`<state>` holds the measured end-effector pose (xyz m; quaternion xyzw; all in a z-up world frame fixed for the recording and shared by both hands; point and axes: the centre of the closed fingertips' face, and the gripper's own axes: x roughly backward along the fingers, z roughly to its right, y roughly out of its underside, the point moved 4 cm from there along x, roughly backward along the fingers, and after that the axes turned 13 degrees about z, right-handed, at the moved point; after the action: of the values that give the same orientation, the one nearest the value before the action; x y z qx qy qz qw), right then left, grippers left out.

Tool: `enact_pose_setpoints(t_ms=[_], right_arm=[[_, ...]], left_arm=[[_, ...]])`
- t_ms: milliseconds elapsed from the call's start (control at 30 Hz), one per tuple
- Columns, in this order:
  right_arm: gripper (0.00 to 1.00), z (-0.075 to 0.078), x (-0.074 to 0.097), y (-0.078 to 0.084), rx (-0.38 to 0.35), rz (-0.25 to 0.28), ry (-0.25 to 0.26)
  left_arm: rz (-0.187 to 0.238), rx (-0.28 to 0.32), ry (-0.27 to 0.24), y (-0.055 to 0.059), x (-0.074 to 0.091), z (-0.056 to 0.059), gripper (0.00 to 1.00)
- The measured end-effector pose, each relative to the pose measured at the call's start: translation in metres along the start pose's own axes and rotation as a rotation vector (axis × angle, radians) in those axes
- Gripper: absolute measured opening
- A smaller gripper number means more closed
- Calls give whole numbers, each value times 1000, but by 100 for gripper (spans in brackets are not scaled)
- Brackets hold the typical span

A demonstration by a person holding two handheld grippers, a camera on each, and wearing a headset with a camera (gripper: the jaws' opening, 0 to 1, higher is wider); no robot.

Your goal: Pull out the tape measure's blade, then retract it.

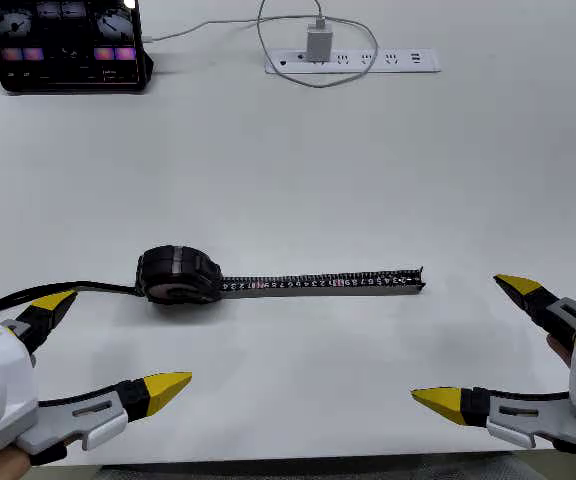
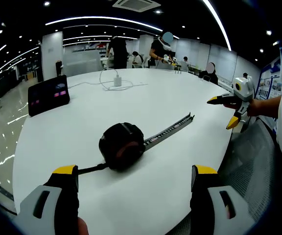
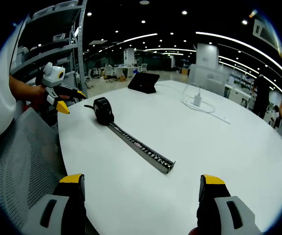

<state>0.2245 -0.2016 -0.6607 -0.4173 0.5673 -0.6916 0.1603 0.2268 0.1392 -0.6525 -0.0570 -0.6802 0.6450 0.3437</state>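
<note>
A black tape measure (image 1: 177, 275) lies on the white table (image 1: 298, 170), its blade (image 1: 323, 282) drawn out to the right and resting flat; a black strap trails left from the case. My left gripper (image 1: 113, 345) is open at the near left, just short of the case (image 2: 122, 145), holding nothing. At the near right my right gripper (image 1: 503, 345) is open too, a short way from the blade's end hook (image 3: 169, 167). The case (image 3: 103, 110) lies far along the blade in the right gripper view, and the left gripper (image 3: 62, 100) shows beyond it. The right gripper (image 2: 229, 110) appears at the right of the left gripper view.
A dark tablet (image 1: 68, 45) stands at the back left. A white power strip (image 1: 353, 60) with a plugged charger and looped cable lies at the back middle. The table's front edge runs close under both grippers. People stand far behind in the room.
</note>
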Motion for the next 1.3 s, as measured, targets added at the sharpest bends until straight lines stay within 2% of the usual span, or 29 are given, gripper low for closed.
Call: enact_pose_setpoints(t_ms=[233, 467, 633, 1100, 1300], right_arm=[[96, 2, 1, 0, 3, -3, 2], [96, 3, 1, 1, 1, -5, 3], [96, 6, 3, 1, -4, -4, 11], [95, 10, 3, 3, -1, -7, 18], [95, 12, 1, 2, 4, -7, 15]], left_arm=[[-1, -2, -9, -4, -14, 1, 90], [-5, 18, -10, -1, -27, 1, 89], [-5, 46, -20, 1, -34, 0, 89], [26, 135, -41, 3, -54, 2, 88], [28, 142, -50, 3, -60, 5, 87]])
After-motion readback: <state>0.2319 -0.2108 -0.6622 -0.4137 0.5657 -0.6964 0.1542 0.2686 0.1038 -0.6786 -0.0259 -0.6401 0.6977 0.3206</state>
